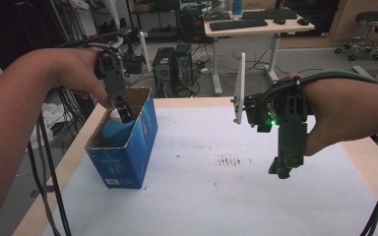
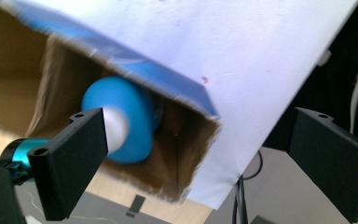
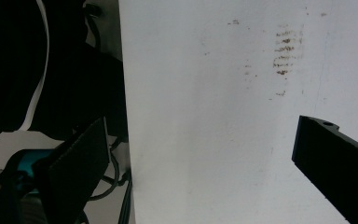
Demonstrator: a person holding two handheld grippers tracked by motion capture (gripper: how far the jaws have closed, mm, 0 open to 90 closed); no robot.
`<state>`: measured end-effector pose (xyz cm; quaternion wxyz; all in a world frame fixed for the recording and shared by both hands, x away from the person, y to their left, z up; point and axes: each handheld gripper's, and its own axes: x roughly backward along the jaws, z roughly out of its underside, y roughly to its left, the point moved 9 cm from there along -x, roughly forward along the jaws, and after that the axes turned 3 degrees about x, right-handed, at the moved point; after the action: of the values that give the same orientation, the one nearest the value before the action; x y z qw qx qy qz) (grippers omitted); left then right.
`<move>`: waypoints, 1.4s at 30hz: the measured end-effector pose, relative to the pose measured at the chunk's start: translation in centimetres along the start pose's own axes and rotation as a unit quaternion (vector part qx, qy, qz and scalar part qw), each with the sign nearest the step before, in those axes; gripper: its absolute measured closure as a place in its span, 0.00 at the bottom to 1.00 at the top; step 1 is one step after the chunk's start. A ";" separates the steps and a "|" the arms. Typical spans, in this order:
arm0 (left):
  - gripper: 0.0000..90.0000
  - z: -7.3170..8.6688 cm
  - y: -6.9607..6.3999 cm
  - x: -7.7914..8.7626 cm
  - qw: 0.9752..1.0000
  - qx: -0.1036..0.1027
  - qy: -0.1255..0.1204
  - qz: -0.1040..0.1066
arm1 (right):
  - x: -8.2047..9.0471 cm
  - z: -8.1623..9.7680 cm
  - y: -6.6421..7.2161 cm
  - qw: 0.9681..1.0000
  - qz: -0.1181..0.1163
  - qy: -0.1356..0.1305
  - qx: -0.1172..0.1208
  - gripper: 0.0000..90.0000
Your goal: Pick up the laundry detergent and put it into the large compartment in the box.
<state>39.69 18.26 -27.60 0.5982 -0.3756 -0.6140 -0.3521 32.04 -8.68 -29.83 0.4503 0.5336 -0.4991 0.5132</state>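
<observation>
High view: your left tool [image 1: 124, 114] hangs over the open top of the blue box [image 1: 128, 147], tips just above the blue bottle [image 1: 116, 129] that stands inside it, white cap up. The bottle sits in the box, and by this reading it has been let go there; the jaws stand apart, with no pad pressing on it. The box stands at the counter's [image 1: 216, 196] left edge, so room to that side of the tool is short; straight up is free. Your right tool [image 1: 281, 169] hovers, tips down, above the white sheet, well away from the box, which keeps it out of the left tool's path.

Left gripper view: the jaws stand wide apart. The white cap [image 2: 116, 128] lies just beyond the left jaw, not between the pads. The cardboard walls [image 2: 186, 154] rise close around the bottle, so lift clear before moving sideways; the box's near rim is the edge to mind.

Right gripper view: the jaws stand apart with nothing between them. Below lies bare white sheet [image 3: 214, 140] with brown smudges [image 3: 286, 51]; the sheet's edge runs just inside the left jaw, with dark floor and cables beyond.
</observation>
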 end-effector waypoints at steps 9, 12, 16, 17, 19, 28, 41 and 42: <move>0.06 -3.0 -2.0 -1.3 0.997 -0.072 0.013 0.004 | 0.0 0.0 -0.2 1.000 -0.002 0.002 0.002 0.04; 0.06 -3.7 -2.0 -1.9 0.996 -0.089 0.012 0.003 | -0.1 0.0 -0.3 1.000 -0.003 0.001 0.003 0.04; 0.06 -4.9 -1.7 -3.1 0.994 -0.110 0.003 0.004 | -0.2 0.2 -0.7 1.000 -0.004 0.003 0.002 0.04; 0.06 -5.0 -1.6 -3.3 0.994 -0.111 0.005 0.006 | -0.2 0.3 -0.8 1.000 -0.004 0.004 0.000 0.04; 0.06 -5.3 -1.2 -3.9 0.994 -0.112 0.011 0.007 | -0.2 0.4 -0.8 1.000 -0.005 0.005 -0.002 0.04; 0.06 -6.0 -0.3 -5.7 0.994 -0.107 0.012 0.012 | 0.1 0.6 -1.0 1.000 -0.004 0.006 -0.007 0.04; 0.06 -6.4 -0.4 -6.2 0.995 -0.104 0.003 0.000 | 0.0 0.4 -0.7 1.000 0.000 0.010 -0.009 0.04; 0.06 -6.4 -0.4 -6.1 0.994 -0.105 0.003 -0.001 | 0.0 0.4 -0.7 1.000 0.000 0.009 -0.009 0.04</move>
<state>42.35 12.18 -33.45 0.5572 -0.4347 -0.5722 -0.4162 32.81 -8.99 -29.81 0.4600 0.5246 -0.4995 0.5135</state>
